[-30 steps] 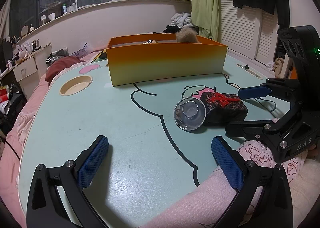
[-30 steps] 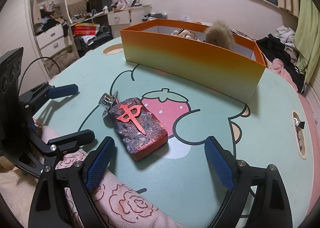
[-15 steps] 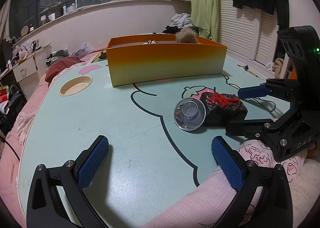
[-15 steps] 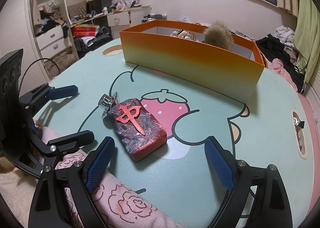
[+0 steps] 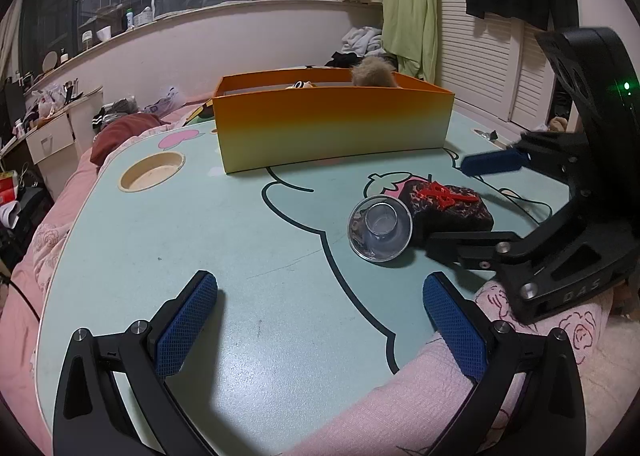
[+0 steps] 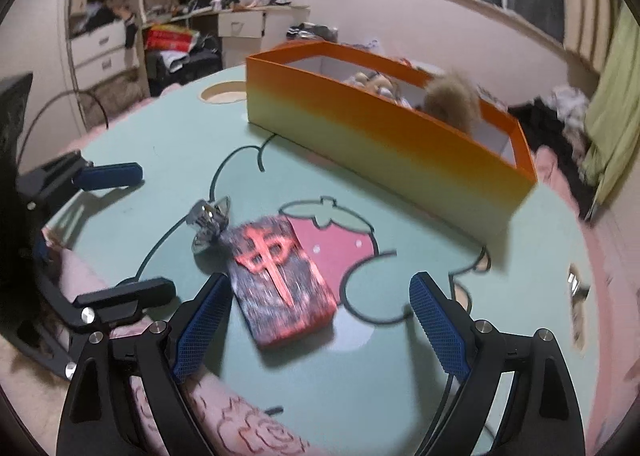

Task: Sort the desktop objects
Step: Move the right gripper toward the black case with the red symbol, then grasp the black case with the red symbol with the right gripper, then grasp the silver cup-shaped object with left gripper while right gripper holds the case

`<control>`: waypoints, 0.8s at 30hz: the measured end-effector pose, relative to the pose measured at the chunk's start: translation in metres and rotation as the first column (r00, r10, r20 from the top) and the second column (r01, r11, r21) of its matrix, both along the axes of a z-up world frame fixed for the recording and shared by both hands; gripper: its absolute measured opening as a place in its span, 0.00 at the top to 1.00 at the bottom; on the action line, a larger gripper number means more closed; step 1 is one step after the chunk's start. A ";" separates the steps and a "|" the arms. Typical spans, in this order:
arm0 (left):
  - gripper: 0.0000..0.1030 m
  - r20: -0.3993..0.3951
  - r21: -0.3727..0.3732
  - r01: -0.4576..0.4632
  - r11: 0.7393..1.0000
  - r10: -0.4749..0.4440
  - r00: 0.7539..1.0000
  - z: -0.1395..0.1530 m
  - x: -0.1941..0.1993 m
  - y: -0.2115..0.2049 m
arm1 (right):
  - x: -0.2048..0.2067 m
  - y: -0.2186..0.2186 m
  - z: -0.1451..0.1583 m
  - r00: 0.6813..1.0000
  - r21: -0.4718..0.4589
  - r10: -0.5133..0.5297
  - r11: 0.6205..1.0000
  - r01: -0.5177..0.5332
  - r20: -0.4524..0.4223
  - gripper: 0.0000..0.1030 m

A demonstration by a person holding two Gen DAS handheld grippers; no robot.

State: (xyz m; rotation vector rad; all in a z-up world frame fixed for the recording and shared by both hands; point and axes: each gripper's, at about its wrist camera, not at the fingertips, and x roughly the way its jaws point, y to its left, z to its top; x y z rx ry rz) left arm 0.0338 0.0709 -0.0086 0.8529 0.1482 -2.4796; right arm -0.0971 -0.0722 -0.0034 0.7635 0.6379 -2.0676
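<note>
Since a second ago the right claw [image 6: 320, 326] has rolled and edged in toward the dark box with the red emblem [image 6: 280, 280], which now lies partly between its blue pads; the view from that wrist is smeared with motion. The left claw [image 5: 320, 330] has not shifted. The box itself and the clear plastic cup [image 5: 379, 232] lying on its side against the box's end sit where they did.

Both claws stand wide apart and hold nothing. The right claw's pads flank the near end of the box without pressing on it, as far as the blur allows; the left claw hovers over bare counter [image 5: 200, 223], well short of the cup.

The orange bin [image 5: 332, 127] stands at the far side of the counter, and a furry tan item [image 6: 452, 103] and some smaller pieces already show above its rim, so part of the sorting looks done. Left on the counter are the emblem box and the cup, near the printed strawberry. The step in hand appears to be closing on the box; neither remaining thing has been lifted yet.
</note>
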 end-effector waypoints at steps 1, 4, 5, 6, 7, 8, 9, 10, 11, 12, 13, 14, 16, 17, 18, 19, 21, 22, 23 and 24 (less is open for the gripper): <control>0.01 0.000 0.000 0.000 1.000 0.000 1.000 0.000 0.000 0.000 | 0.000 -0.002 0.000 1.000 0.004 0.006 1.000 -0.006 -0.006 0.12; 0.01 -0.001 0.000 0.001 1.000 -0.001 1.000 0.000 0.000 0.000 | -0.001 -0.003 -0.001 1.000 -0.006 0.025 1.000 -0.025 -0.004 0.21; 0.01 -0.001 0.000 0.001 1.000 -0.001 1.000 0.000 0.000 0.000 | -0.002 -0.003 -0.001 1.000 -0.014 0.027 1.000 -0.027 -0.001 0.26; 0.01 -0.001 -0.001 0.001 1.000 -0.001 1.000 0.000 0.000 0.000 | -0.002 -0.002 -0.002 1.000 -0.018 0.027 0.999 -0.027 0.000 0.29; 0.01 -0.001 -0.001 0.001 1.000 -0.001 1.000 0.000 0.000 0.000 | -0.003 -0.002 -0.002 1.000 -0.024 0.027 0.999 -0.027 0.001 0.36; 0.01 -0.001 -0.001 0.001 1.000 -0.001 1.000 0.000 0.000 0.000 | -0.002 -0.001 -0.002 1.000 -0.027 0.026 0.999 -0.026 0.000 0.41; 0.01 -0.001 -0.001 0.001 1.000 -0.001 1.000 0.000 0.000 0.000 | -0.002 -0.001 -0.002 1.000 -0.030 0.026 0.999 -0.026 0.000 0.44; 0.01 -0.001 -0.001 0.001 1.000 -0.001 1.000 0.000 0.000 0.000 | -0.002 -0.001 -0.003 1.000 -0.032 0.027 0.999 -0.027 -0.002 0.48; 0.01 -0.001 -0.001 0.001 1.000 -0.001 1.000 0.000 0.000 0.000 | -0.001 -0.001 -0.003 1.000 -0.033 0.028 0.999 -0.029 -0.005 0.52; 0.01 -0.001 -0.001 0.001 1.000 -0.001 1.000 0.000 0.000 0.000 | 0.000 -0.001 -0.003 1.000 -0.034 0.030 0.999 -0.030 -0.009 0.55; 0.01 -0.001 -0.001 0.001 1.000 -0.001 1.000 0.000 0.000 0.000 | 0.001 -0.001 -0.004 0.999 -0.034 0.029 0.999 -0.029 -0.015 0.61; 0.01 -0.001 -0.001 0.001 1.000 -0.001 1.000 0.000 0.000 0.000 | 0.002 -0.001 -0.003 0.999 -0.033 0.025 0.999 -0.026 -0.021 0.62; 0.01 -0.002 -0.001 0.002 1.000 -0.002 1.000 0.000 0.000 0.000 | 0.003 -0.001 -0.003 0.999 -0.037 0.019 0.999 -0.020 -0.030 0.62; 0.01 -0.004 -0.001 0.002 1.000 -0.002 1.000 0.000 0.000 0.000 | 0.003 0.000 -0.004 0.999 -0.040 0.014 0.999 -0.015 -0.033 0.62; 0.01 -0.005 -0.001 0.002 1.000 -0.002 1.000 0.001 0.000 0.000 | 0.004 0.001 -0.004 0.999 -0.044 0.008 0.999 -0.010 -0.035 0.62; 0.01 -0.006 0.000 0.003 1.000 -0.003 1.000 0.001 0.000 0.000 | 0.004 0.002 -0.004 0.999 -0.046 0.004 0.999 -0.005 -0.038 0.62; 0.01 -0.007 0.000 0.002 1.000 -0.002 1.000 0.002 -0.001 0.001 | 0.005 0.003 -0.004 0.999 -0.050 -0.001 0.999 -0.001 -0.043 0.62; 0.01 -0.008 0.001 0.001 1.000 -0.001 1.000 0.003 -0.002 0.001 | 0.005 0.004 -0.004 0.999 -0.054 -0.005 0.999 0.003 -0.047 0.62; 0.01 -0.010 0.003 0.000 1.000 0.000 1.000 0.003 -0.002 0.001 | 0.005 0.005 -0.004 0.999 -0.058 -0.008 0.998 0.006 -0.050 0.62; 0.01 -0.008 0.005 -0.002 1.000 0.002 1.000 0.004 -0.004 0.001 | 0.006 0.005 -0.003 0.999 -0.064 -0.011 0.998 0.008 -0.052 0.62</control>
